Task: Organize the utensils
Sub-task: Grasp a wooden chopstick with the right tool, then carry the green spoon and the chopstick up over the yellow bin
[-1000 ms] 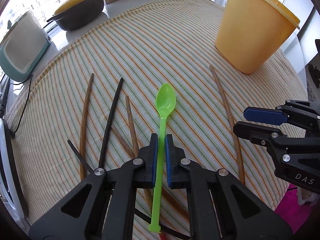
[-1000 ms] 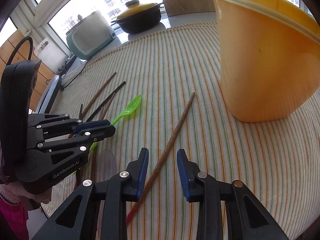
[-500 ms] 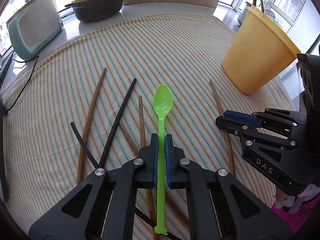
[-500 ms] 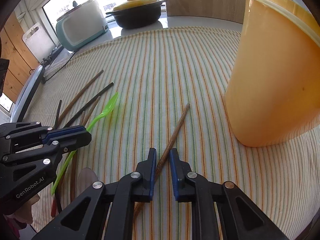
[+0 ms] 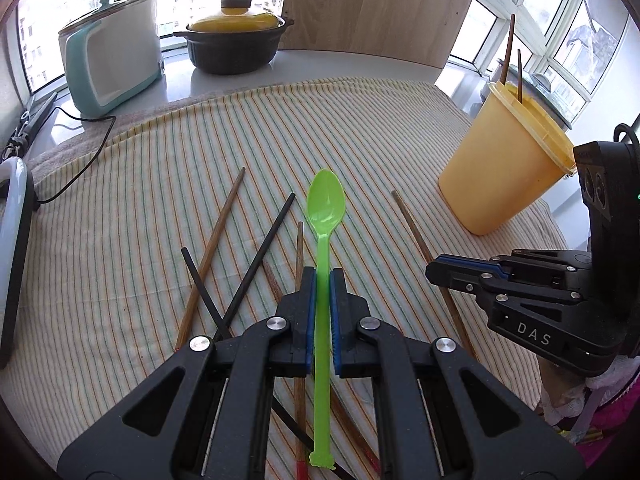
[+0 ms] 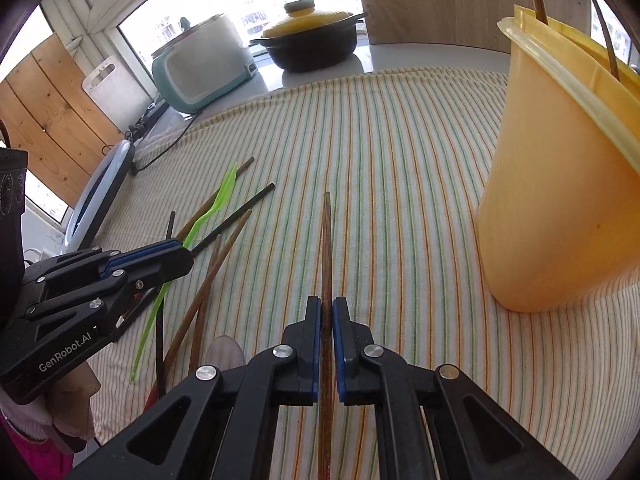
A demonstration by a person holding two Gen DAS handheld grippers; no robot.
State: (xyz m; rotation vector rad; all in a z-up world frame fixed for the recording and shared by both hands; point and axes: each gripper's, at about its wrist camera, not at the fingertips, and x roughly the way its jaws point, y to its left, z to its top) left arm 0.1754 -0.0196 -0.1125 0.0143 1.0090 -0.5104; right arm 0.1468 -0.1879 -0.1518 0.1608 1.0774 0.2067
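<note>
Now the left gripper [image 5: 322, 276] is gripping the green plastic spoon [image 5: 325, 216] by its handle and has raised it off the striped tablecloth [image 5: 160, 216], where it lay a second ago. The right gripper [image 6: 327, 304], spread around the brown chopstick [image 6: 327, 248] a second ago, is now pinching it and holding it clear of the cloth. The other chopsticks [image 5: 218, 240] are lying between the grippers, and the yellow cup [image 5: 504, 168] is standing further right.

Both the left gripper [image 5: 322, 276] and right gripper [image 6: 327, 304] have jaws clamped.
</note>
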